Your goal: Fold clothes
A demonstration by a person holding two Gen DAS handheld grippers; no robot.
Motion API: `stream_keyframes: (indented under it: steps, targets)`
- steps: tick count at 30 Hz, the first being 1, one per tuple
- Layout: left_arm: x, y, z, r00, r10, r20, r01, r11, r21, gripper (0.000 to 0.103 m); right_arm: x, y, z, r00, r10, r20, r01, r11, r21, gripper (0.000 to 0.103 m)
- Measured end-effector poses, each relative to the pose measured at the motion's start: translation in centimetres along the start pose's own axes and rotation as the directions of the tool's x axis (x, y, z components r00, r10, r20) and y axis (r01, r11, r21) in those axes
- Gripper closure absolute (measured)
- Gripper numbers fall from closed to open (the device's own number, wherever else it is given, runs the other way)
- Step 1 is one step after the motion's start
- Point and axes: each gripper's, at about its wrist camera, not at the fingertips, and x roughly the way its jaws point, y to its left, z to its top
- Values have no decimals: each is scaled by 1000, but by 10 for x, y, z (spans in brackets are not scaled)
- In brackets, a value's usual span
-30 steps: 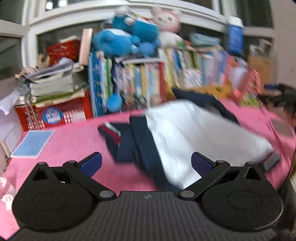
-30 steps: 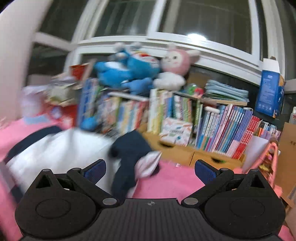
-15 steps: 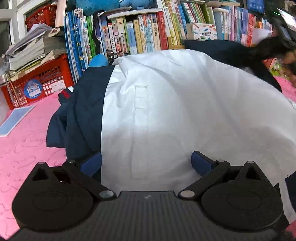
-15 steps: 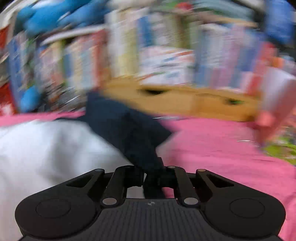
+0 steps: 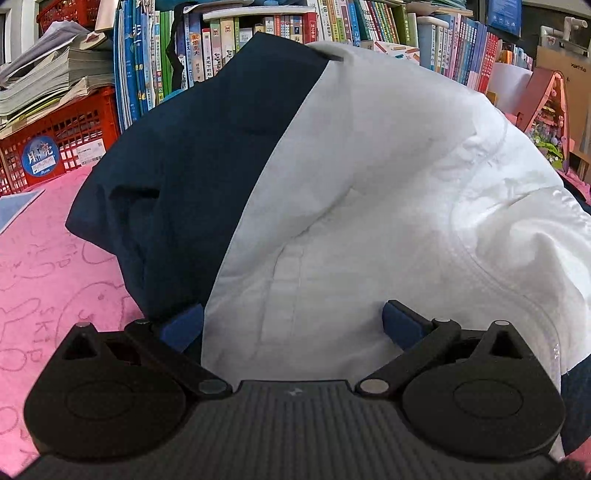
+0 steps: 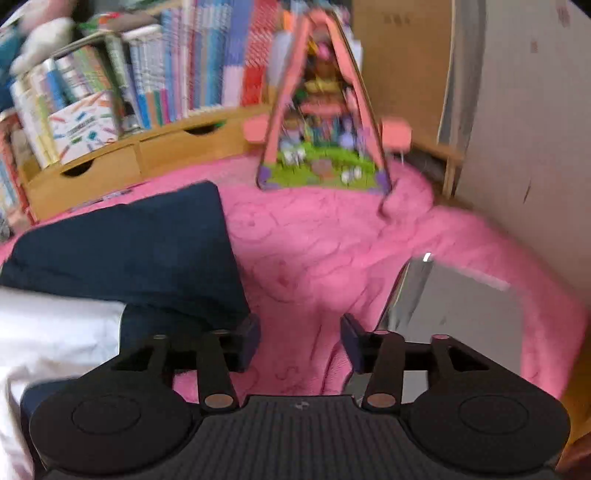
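A white garment with navy sleeves (image 5: 369,206) is bunched up on the pink cloth, filling the left wrist view. A navy part (image 5: 184,158) lies folded over its left side. My left gripper (image 5: 291,323) is open wide, low against the garment's near edge, with white fabric lying between its fingers. In the right wrist view the navy sleeve (image 6: 129,251) lies flat at the left with the white body (image 6: 48,332) below it. My right gripper (image 6: 300,341) is open just to the right of the sleeve, over bare pink cloth, with nothing between its fingers.
Books (image 5: 258,33) and a red crate (image 5: 62,147) line the back. Wooden drawers (image 6: 129,158) and a pink toy house (image 6: 321,122) stand behind the pink cloth (image 6: 314,240). A flat silver-grey object (image 6: 461,302) lies at the right, close to my right gripper.
My right gripper, shut on the navy sleeve half a second ago, has opened, let it go and swung right. The left gripper has moved in close; navy fabric now covers the garment's left side.
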Motion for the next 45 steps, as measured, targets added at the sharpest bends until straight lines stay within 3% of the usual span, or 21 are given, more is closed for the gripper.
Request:
stream_keyframes:
  steps: [2,4,7,9,11,13,16,17,21,23,27,32,35,38,40,41,43,45]
  targets:
    - [1,-1,1,1000,2,0,-2,1000,0,0,-22,18,5,996,23,86,-18,998,-57,35]
    - [1,-2,1,1000,5,0,-5,1000,0,0,-39,47,17,979,113,168,-92,988,-128,29]
    - [2,-2,1,1000,7,1,-7,1000,-1,0,-52,113,31,921,319,222,-258,929,-265,28]
    - [1,-2,1,1000,9,2,-9,1000,-2,0,-49,168,40,885,426,188,-342,869,-358,36]
    - [-2,-4,-1,1000,19,7,-19,1000,-8,0,-41,222,41,864,483,142,-390,821,-417,45]
    - [-9,-3,-7,999,42,29,-41,999,-35,0,-28,270,36,853,518,66,-434,774,-460,51]
    - [-38,1,-26,988,42,146,-34,998,-57,0,-20,303,14,843,534,-73,-498,719,-485,73]
    - [-47,5,-30,984,35,177,-24,998,-64,0,-21,305,4,834,539,-116,-519,695,-497,75]
    - [-41,38,-6,982,70,176,-44,988,-149,0,-37,294,-48,814,532,-232,-553,588,-590,79]
    - [-38,54,7,981,87,174,-53,980,-192,0,-50,283,-73,814,533,-230,-538,545,-643,79]
    - [-33,87,31,978,121,168,-72,959,-275,0,-75,265,-99,807,554,-207,-528,518,-673,86]
    - [-24,126,62,975,161,151,-96,925,-367,0,-88,252,-118,806,578,-126,-479,514,-711,87]
    - [14,123,85,987,152,60,-131,954,-271,0,-85,242,-118,784,609,-117,-510,527,-680,87]
    - [56,119,105,989,139,-57,-147,971,-189,0,-83,240,-116,776,618,-126,-529,528,-665,87]
    - [91,117,108,972,152,-178,-185,965,-186,0,-83,239,-116,776,619,-125,-527,527,-667,87]
    - [99,118,106,973,130,-192,-171,962,-213,0,-84,239,-116,776,619,-124,-527,526,-667,87]
    - [104,119,103,978,124,-165,-163,955,-248,14,-82,240,-116,776,618,-124,-527,528,-665,87]
    - [98,122,105,983,140,-115,-167,946,-278,63,-82,240,-116,775,619,-124,-529,530,-663,87]
